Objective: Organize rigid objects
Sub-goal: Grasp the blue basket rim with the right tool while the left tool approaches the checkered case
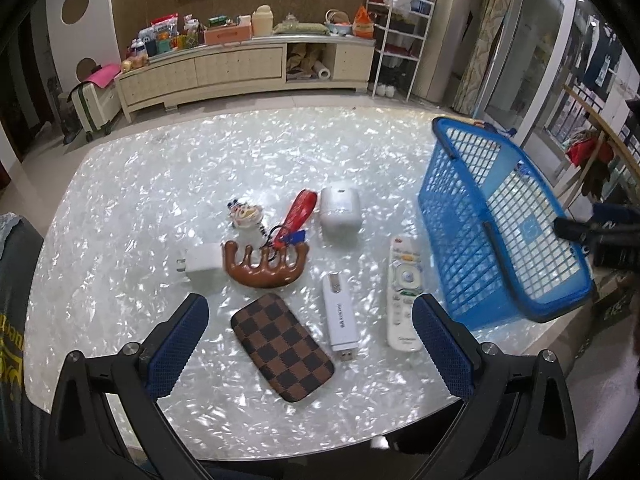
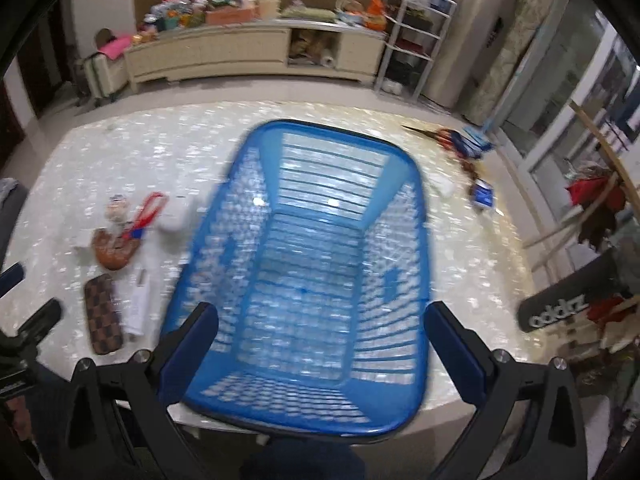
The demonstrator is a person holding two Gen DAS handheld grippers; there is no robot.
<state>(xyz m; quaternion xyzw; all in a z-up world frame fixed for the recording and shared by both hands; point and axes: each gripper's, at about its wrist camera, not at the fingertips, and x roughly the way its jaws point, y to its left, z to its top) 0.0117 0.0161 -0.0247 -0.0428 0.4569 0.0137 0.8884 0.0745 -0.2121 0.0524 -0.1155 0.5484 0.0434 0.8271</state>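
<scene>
Blue plastic lattice basket (image 2: 304, 280): sitting empty at the surface's right near corner, overhanging the edge, seemingly positioned to receive items.

Loose items, including brown checkered case (image 1: 282, 347) and white remote control (image 1: 404, 292): lying mid-surface, uncollected.

Left gripper (image 1: 310, 344): hovering, jaws released, holding nothing.

Right gripper (image 2: 322, 344): jaws spread, straddling basket, empty.

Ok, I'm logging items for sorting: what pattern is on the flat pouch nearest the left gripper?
A brown and dark-brown checkerboard on the pouch, clearest in the left wrist view.
</scene>
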